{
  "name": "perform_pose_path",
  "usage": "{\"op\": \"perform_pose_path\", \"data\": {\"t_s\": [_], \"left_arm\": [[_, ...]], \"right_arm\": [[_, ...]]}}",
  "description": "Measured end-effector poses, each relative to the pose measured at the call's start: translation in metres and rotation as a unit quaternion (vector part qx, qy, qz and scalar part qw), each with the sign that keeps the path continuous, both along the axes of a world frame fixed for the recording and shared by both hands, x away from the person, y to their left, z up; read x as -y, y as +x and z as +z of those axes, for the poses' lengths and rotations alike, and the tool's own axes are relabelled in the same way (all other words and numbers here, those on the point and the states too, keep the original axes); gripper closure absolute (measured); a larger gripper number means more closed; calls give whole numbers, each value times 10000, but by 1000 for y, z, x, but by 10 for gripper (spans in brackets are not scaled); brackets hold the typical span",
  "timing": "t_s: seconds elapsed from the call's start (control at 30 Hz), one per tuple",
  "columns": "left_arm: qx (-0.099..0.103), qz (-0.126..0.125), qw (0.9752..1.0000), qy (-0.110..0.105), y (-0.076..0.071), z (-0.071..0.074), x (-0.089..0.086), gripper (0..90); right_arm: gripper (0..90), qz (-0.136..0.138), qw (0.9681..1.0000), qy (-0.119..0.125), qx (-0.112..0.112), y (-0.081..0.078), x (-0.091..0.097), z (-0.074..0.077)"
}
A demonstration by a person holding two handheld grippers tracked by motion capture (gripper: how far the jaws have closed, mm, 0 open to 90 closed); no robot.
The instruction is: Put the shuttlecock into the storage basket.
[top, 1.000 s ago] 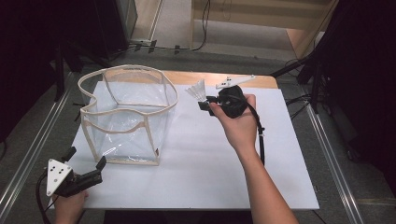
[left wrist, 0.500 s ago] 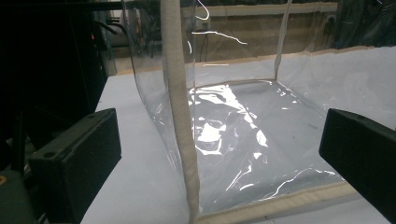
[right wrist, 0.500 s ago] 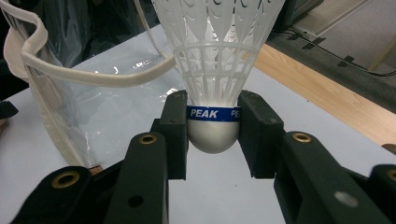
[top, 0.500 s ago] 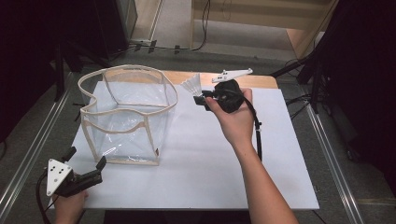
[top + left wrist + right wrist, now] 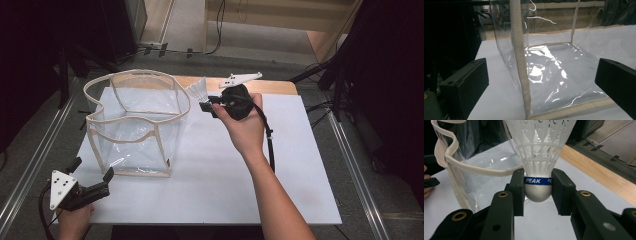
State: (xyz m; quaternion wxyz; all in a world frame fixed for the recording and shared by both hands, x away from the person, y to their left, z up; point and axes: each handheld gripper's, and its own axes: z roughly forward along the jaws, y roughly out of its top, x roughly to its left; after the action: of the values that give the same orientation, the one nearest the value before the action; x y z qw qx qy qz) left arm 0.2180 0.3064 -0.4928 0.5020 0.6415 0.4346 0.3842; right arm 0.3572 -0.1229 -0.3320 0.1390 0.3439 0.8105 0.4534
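the right gripper (image 5: 537, 192) is squeezing the round end of a white shuttlecock (image 5: 538, 157), up in the air just beside the rim of the clear bag (image 5: 135, 120). to do this well, move it over the open top, then let go so it drops inside. the left gripper (image 5: 95, 187) waits open by the bag's corner on the worktop (image 5: 215, 180). one shuttlecock, one bag, two grippers.
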Motion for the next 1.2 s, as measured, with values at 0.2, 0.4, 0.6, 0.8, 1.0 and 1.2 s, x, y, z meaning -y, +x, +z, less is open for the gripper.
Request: {"op": "perform_pose_path", "data": {"t_s": [0.2,0.4,0.6,0.8,1.0,1.2], "left_arm": [[-5,3,10000,6,0,0,0,0],[-9,8,10000,13,0,0,0,0],[-20,3,10000,13,0,0,0,0],[14,19,10000,15,0,0,0,0],[-5,4,10000,28,0,0,1,0],[-13,1,10000,26,0,0,1,0]], "right_arm": [[628,92,10000,-12,27,1,-6,1],[628,151,9999,31,62,1,-11,4],[628,222,9997,46,93,2,-20,5],[628,278,9996,68,83,4,-27,6],[628,344,9993,87,122,4,-34,8],[626,401,9991,113,119,6,-41,6]]}}
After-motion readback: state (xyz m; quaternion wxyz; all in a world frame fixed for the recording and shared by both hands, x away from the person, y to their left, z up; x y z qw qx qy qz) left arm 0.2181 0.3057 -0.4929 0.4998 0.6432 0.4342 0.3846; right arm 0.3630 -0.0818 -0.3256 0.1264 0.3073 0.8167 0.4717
